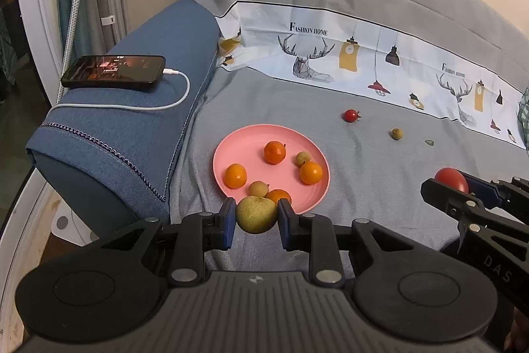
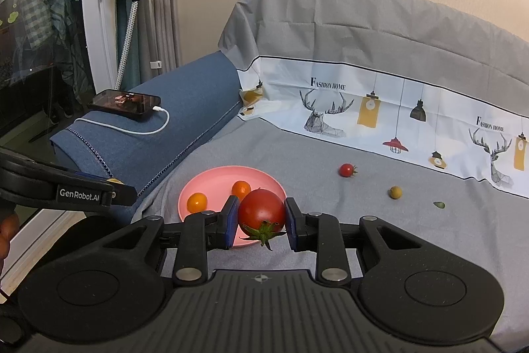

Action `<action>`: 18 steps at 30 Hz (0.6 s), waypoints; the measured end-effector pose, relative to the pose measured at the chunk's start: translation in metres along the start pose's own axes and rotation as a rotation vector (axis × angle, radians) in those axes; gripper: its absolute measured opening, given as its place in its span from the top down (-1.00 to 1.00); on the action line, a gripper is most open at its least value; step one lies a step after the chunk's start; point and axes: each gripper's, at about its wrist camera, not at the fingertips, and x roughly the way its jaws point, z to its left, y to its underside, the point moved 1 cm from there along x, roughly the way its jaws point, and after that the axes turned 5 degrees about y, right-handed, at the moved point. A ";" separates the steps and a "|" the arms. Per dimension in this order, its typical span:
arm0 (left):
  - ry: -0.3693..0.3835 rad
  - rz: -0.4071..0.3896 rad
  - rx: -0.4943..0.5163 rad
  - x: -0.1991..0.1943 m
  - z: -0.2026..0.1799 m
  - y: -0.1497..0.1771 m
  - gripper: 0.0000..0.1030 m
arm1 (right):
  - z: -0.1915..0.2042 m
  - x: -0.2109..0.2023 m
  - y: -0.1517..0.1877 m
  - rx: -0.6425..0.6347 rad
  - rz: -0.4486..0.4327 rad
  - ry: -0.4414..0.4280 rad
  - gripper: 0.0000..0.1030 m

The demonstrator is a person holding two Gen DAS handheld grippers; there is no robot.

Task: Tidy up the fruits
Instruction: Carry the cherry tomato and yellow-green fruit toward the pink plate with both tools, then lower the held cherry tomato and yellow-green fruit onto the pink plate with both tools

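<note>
L claw (image 1: 256, 217) pinching yellow-green fruit (image 1: 256, 214) at pink plate (image 1: 231, 148) near rim; R claw (image 2: 261, 217) pinching tomato (image 2: 261, 212) nearby. Lower before release, avoid oranges (image 1: 274, 152), prevent rolling.

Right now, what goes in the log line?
left gripper: holds yellow-green fruit | right gripper: holds tomato | pink plate: fruit

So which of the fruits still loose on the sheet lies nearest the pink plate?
The small red cherry tomato; the olive-brown fruit lies farther right of the pink plate.
</note>
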 end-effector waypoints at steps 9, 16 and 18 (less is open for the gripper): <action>-0.004 0.017 -0.009 0.008 0.004 -0.001 0.43 | -0.001 0.008 0.000 0.006 0.021 -0.001 0.41; -0.010 0.031 -0.026 0.016 0.008 -0.004 0.43 | -0.003 0.017 -0.001 0.009 0.034 0.009 0.41; -0.011 0.034 -0.033 0.018 0.010 -0.007 0.43 | -0.004 0.020 -0.002 0.008 0.038 0.014 0.41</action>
